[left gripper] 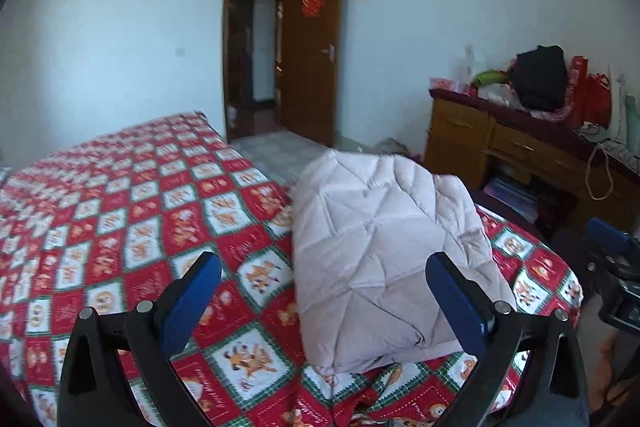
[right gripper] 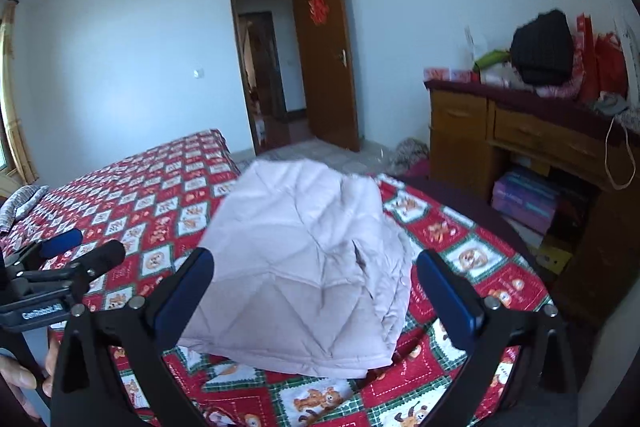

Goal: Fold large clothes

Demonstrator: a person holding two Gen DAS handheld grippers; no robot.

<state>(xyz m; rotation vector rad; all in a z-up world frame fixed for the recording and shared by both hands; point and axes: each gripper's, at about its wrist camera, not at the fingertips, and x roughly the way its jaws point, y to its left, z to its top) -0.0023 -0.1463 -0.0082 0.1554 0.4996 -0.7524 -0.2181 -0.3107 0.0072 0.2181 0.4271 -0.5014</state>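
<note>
A pale pink quilted jacket (left gripper: 380,251) lies folded into a compact bundle on the red patterned bedspread (left gripper: 132,195), near the bed's foot corner. My left gripper (left gripper: 324,291) is open and empty, held above the bed just in front of the bundle's near left part. The jacket also shows in the right wrist view (right gripper: 308,267). My right gripper (right gripper: 314,287) is open and empty, its blue fingers (right gripper: 448,299) spread on either side of the bundle, above it and not touching. The left gripper's body (right gripper: 52,275) shows at the left edge of the right wrist view.
A wooden desk (left gripper: 500,143) piled with bags and a black bundle (left gripper: 540,77) stands to the right of the bed. A brown door (left gripper: 312,51) stands open at the back. A grey striped cloth (right gripper: 18,207) lies on the bed's far left. Tiled floor lies beyond the bed.
</note>
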